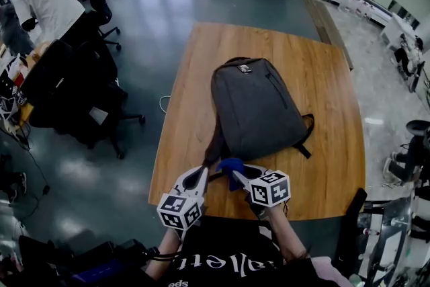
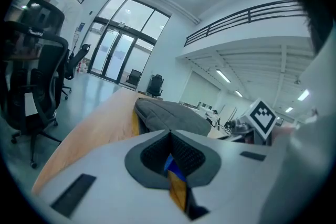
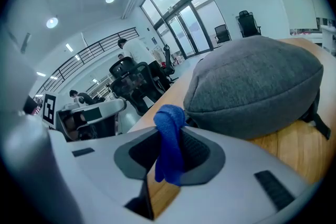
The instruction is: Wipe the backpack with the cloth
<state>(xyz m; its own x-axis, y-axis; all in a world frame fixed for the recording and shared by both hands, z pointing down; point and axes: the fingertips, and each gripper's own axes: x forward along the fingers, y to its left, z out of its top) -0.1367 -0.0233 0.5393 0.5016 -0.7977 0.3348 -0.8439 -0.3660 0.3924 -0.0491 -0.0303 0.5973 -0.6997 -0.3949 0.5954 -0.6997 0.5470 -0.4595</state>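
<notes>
One cloth [image 3: 168, 162], R gripper [image 3: 170, 136] (unclear overhead)

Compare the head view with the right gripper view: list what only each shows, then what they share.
Only the head view: the whole wooden table and the full outline of the grey backpack, straps included. Only the right gripper view: a close look at the right claw shut on the blue cloth, plus the ceiling lights. Both: backpack, cloth, table and office chairs.
</notes>
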